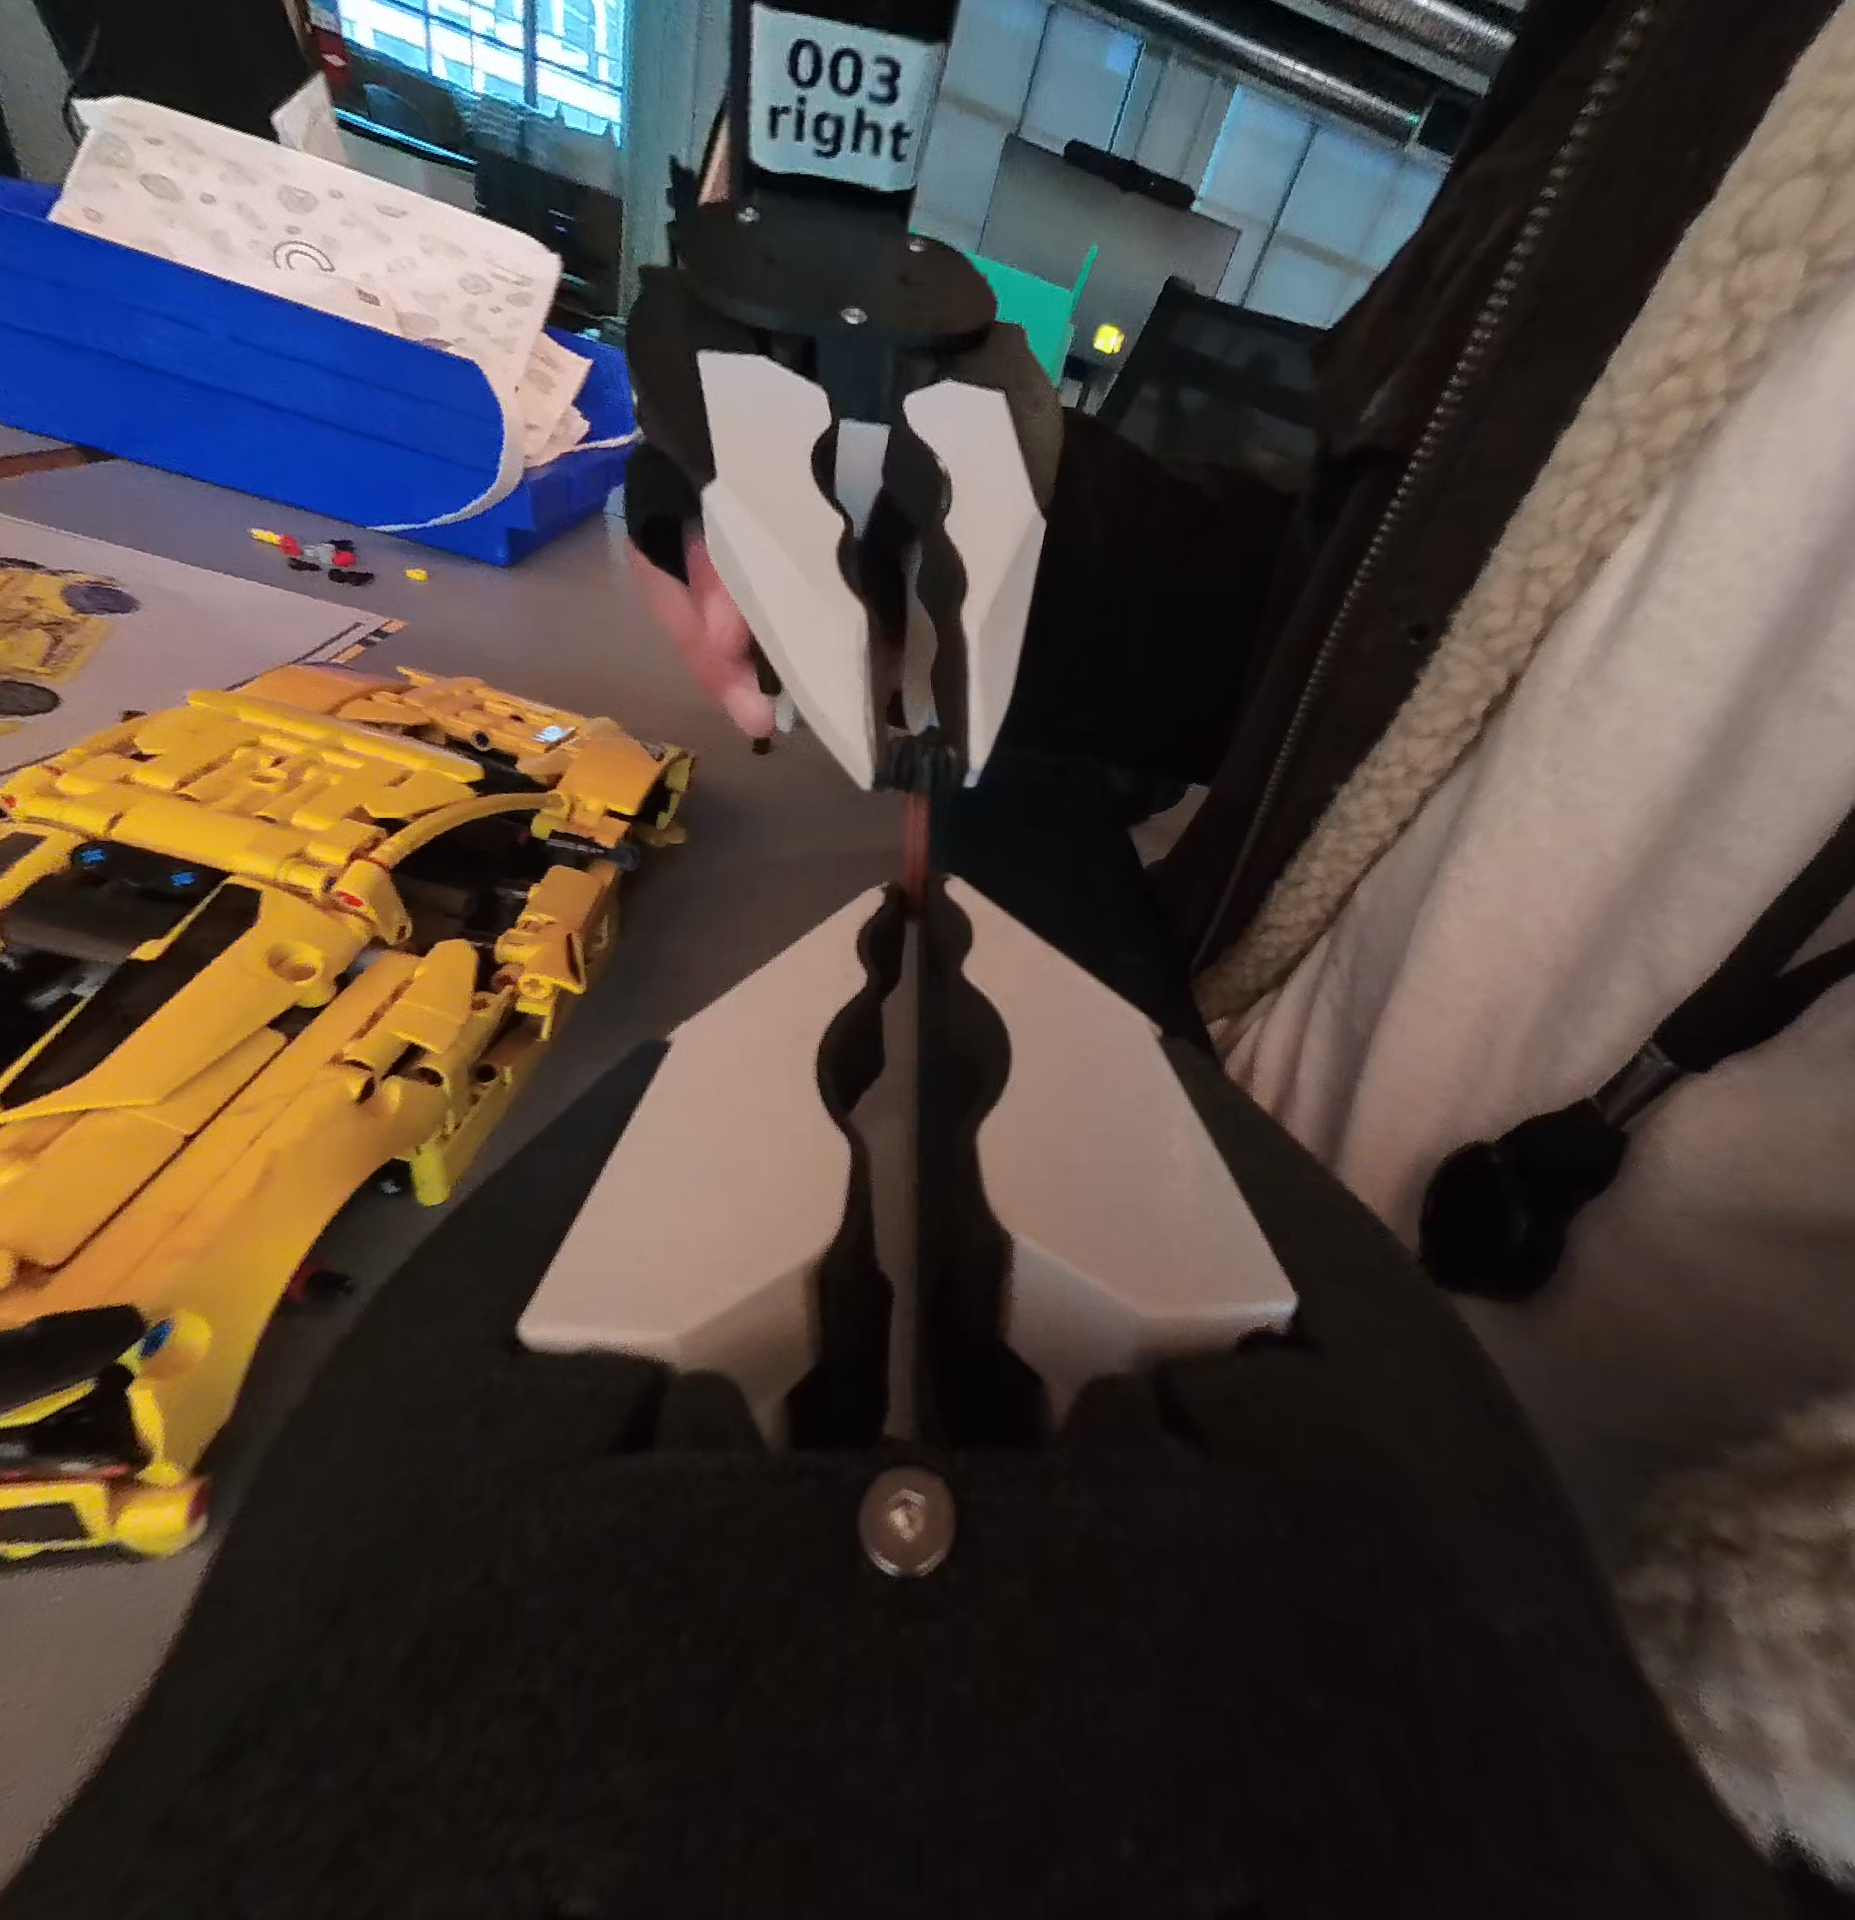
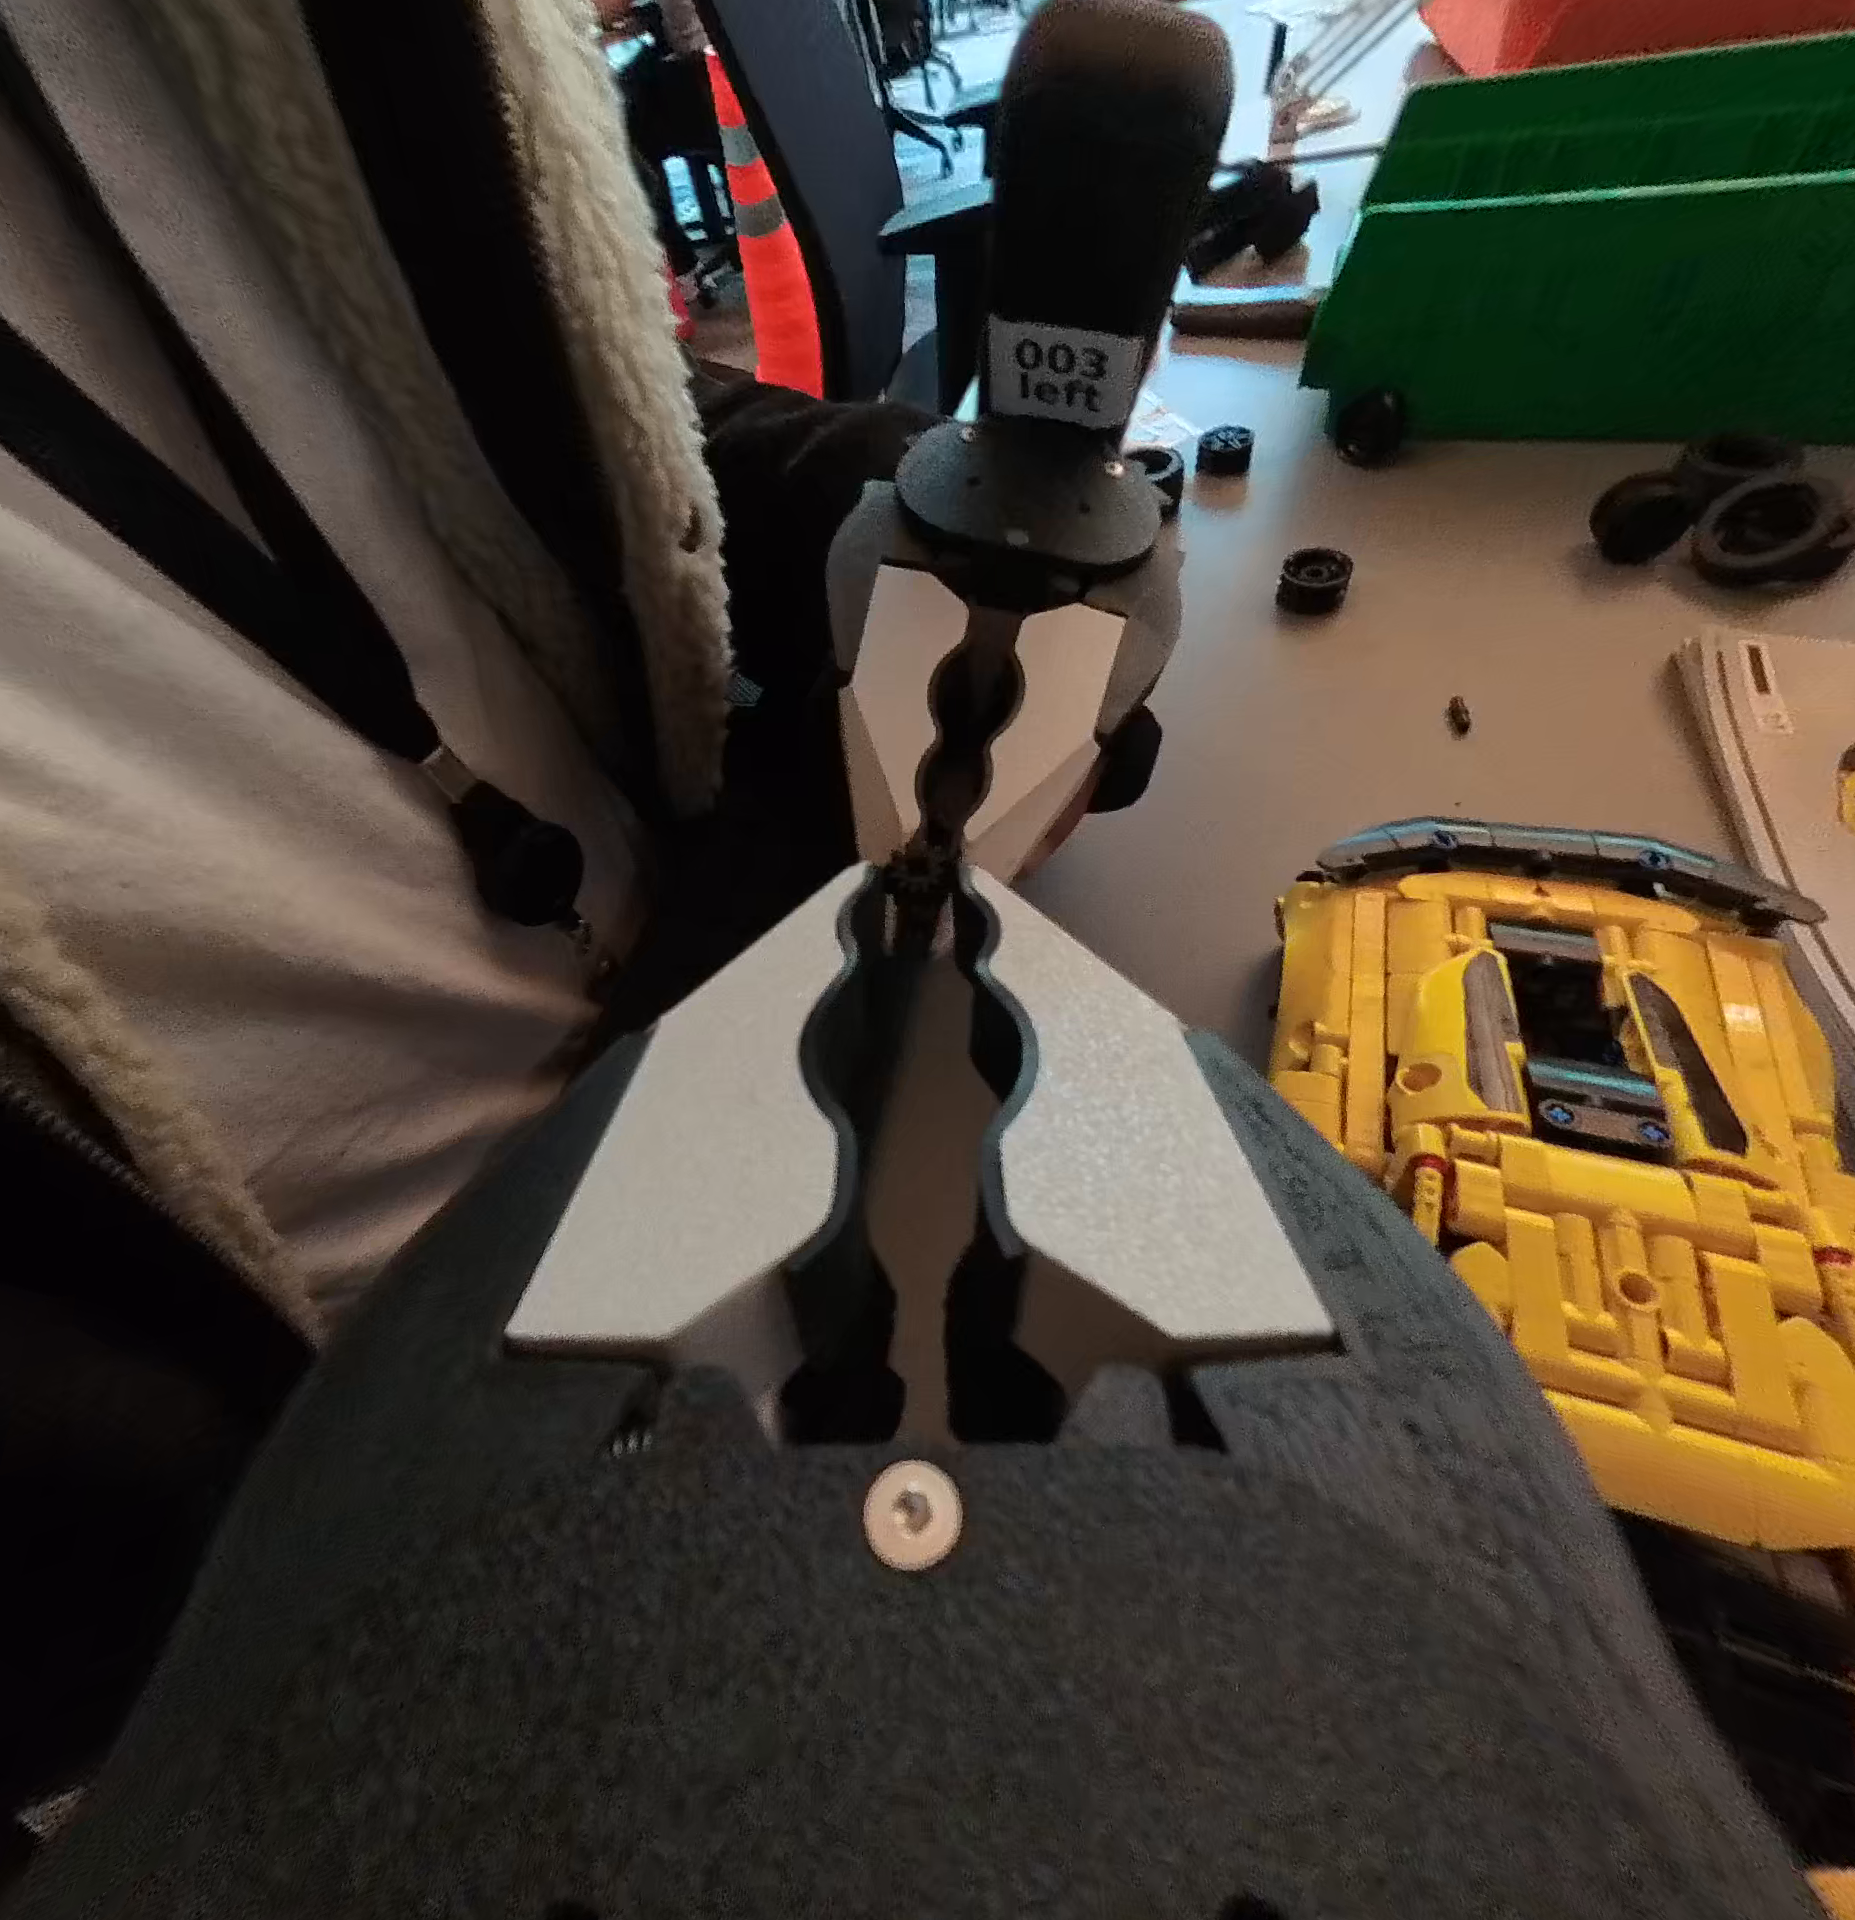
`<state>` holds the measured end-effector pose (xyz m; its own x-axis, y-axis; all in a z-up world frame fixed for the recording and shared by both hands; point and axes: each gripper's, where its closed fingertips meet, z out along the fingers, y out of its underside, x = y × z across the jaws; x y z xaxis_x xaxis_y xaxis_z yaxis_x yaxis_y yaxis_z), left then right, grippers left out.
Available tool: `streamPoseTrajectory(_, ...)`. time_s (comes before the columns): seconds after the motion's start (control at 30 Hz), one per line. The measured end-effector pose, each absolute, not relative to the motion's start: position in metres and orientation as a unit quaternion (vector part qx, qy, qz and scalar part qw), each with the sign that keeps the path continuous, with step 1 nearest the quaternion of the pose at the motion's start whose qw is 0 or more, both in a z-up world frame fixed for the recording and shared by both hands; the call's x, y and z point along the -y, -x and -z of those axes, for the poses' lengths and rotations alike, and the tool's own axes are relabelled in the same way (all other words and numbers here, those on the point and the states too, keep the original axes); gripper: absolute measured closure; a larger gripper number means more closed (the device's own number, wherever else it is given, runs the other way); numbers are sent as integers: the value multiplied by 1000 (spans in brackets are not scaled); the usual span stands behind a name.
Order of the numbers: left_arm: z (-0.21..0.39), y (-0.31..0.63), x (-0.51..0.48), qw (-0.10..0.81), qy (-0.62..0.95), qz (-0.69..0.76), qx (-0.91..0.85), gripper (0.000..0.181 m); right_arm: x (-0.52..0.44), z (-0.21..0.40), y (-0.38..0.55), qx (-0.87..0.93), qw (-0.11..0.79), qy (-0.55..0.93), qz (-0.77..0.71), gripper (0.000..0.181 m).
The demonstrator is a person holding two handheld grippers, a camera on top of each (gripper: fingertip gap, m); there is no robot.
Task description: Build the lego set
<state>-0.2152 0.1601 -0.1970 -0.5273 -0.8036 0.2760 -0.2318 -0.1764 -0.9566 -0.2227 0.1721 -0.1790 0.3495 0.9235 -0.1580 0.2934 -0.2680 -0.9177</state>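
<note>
Black gear (image 1: 915, 767) pinched in my right gripper (image 1: 918, 774), reddish axle (image 1: 915, 862) clamped in my left gripper (image 1: 918, 899) — both held beside the yellow car (image 1: 279, 935). Risk: misaligned bore, and the gear slips off — probably toward the car.

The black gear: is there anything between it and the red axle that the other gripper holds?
Nothing visible. The right gripper pinches the black gear directly above the red axle, which rises from the shut left gripper.

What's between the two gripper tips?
A thin red axle spans from left gripper to the black gear pinched by right gripper; left wrist view.
</note>
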Motion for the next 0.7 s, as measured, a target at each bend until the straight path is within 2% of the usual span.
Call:
streamPoseTrajectory(0.33, 202, 206, -182, 338, 452, 553, -612, 178, -192, 183, 214, 371, 438, 768, -285, 169)
streamPoseTrajectory(0.7, 203, 202, -194, 376, 464, 525, -606, 178, -203, 185, 207, 324, 469, 805, -162, 168)
